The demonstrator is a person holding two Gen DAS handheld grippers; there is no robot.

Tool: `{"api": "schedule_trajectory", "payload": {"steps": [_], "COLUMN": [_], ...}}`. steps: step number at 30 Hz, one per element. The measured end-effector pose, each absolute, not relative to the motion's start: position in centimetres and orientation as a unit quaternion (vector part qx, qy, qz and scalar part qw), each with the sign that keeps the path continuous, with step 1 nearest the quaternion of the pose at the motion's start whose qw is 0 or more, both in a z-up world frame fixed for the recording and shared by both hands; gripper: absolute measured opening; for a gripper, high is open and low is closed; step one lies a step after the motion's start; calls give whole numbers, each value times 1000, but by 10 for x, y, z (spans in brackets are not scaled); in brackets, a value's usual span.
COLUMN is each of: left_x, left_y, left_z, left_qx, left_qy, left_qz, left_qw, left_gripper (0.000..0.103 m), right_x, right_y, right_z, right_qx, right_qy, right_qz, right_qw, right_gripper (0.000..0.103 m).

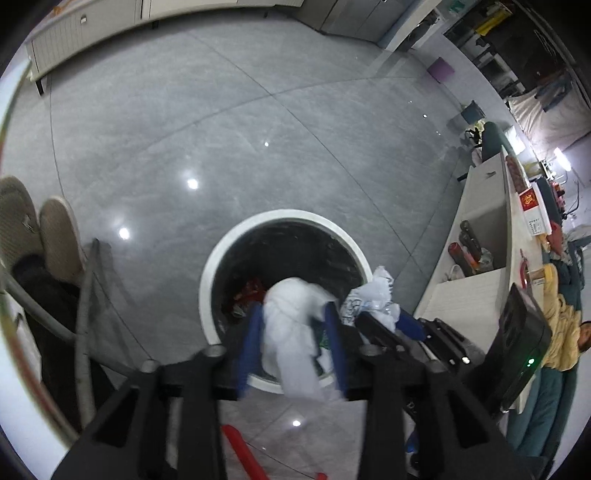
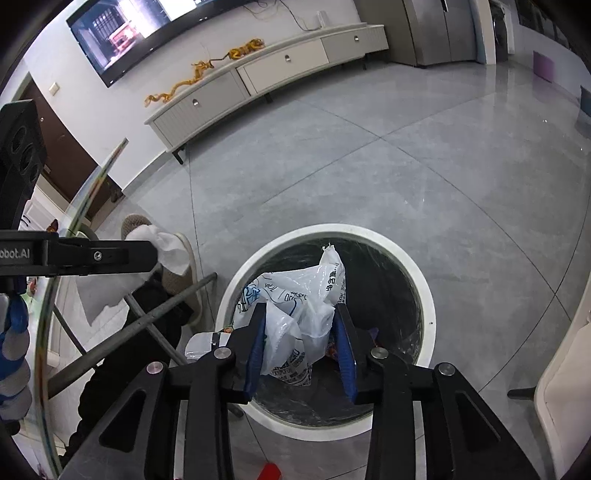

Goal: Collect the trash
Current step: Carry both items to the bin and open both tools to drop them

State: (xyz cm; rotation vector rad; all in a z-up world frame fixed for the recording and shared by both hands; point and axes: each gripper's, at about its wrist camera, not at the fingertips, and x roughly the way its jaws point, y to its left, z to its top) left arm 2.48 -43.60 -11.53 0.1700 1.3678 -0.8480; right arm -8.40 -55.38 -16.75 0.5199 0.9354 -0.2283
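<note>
Two pieces of trash in my grippers, both over one bin.

My left gripper (image 1: 293, 332) is closed on one white tissue (image 1: 291, 332); my right gripper (image 2: 301, 339) is closed on one printed plastic bag (image 2: 295, 317), fingers part-way together. Both hang above the single round bin (image 2: 426, 295), white-rimmed with a dark liner, some red scraps inside. It stands on a glossy grey tiled floor (image 2: 406, 166). Two slippers (image 1: 59, 236) rest nearby; one long white cabinet (image 2: 258, 81) lines the wall beneath one television (image 2: 122, 33).
</note>
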Motion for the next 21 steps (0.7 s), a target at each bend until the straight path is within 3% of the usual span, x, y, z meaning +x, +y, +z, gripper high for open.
{"api": "schedule_trajectory", "payload": {"steps": [1,8,21], "left_x": [25,22,4], "left_y": [-438,-443,-389], "left_z": [-118,-123,-49], "left_qx": [74,62,63], "left_qy": [613,614,482], "left_qz": [-379,-385,-393], "left_qw": [689,686,780], "left_gripper": [49,49,49], "right_x": [-85,-85,-94], "right_y": [-556,-563,-560], "right_z": [-170,-178,-146], "right_qx": [248,252,238], "right_qy": [447,450,428], "right_qz": [-110,-127,-153], "right_qw": [853,847,858], "right_gripper": [37,54,55]}}
